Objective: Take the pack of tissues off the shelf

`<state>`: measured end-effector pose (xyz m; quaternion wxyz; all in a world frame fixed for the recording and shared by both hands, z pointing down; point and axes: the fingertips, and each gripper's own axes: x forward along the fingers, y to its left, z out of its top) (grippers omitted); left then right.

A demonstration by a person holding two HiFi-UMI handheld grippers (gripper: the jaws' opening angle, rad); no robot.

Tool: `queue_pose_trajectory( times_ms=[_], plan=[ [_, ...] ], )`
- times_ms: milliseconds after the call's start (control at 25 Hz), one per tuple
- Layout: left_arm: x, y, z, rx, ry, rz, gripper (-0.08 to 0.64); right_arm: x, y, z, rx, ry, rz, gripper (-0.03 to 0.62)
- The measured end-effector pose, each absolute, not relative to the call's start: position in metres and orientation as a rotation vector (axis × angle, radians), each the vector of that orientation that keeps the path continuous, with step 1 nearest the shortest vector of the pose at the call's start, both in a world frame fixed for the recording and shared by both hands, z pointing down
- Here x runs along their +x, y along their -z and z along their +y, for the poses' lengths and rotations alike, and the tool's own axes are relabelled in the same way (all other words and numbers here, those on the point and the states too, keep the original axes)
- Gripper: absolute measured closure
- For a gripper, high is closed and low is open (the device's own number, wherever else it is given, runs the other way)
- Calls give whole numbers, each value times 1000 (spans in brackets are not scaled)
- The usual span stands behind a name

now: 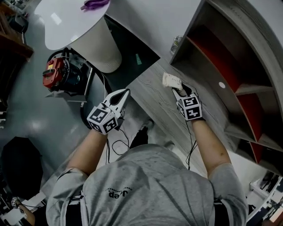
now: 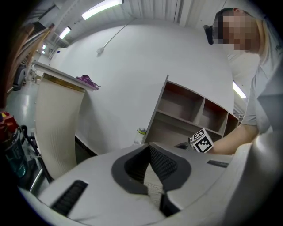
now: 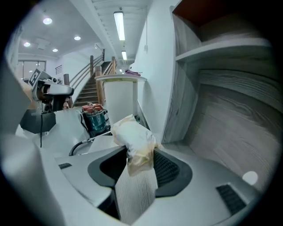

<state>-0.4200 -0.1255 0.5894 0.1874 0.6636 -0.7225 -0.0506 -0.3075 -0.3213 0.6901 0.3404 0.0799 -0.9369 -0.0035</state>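
At the shelf's (image 1: 221,26) open front, over its grey wood-grain board (image 1: 154,88), the right gripper (image 1: 177,90) holds the pack of tissues (image 1: 171,80). Its jaws pinch the pack's near end, and most of the crumpled white wrapper sticks out ahead of the tips. Whether the pack touches the board cannot be told. Well apart, off the board's edge, the left gripper (image 1: 125,92) hangs with its jaws pressed together on nothing.

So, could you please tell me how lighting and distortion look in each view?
Head view: dim, only the round table top bright. Left gripper view: fisheye with dark corners, glare from the ceiling light. Right gripper view: fisheye bends the shelf; pack of tissues fairly sharp.
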Motion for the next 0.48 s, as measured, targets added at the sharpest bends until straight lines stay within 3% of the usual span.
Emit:
queue_pose_trajectory(
  times_ms=[480],
  plan=[
    [-452, -621, -113, 1790, 164, -2019, 540, -367, -764, -327, 172, 41, -2353, 380]
  ],
)
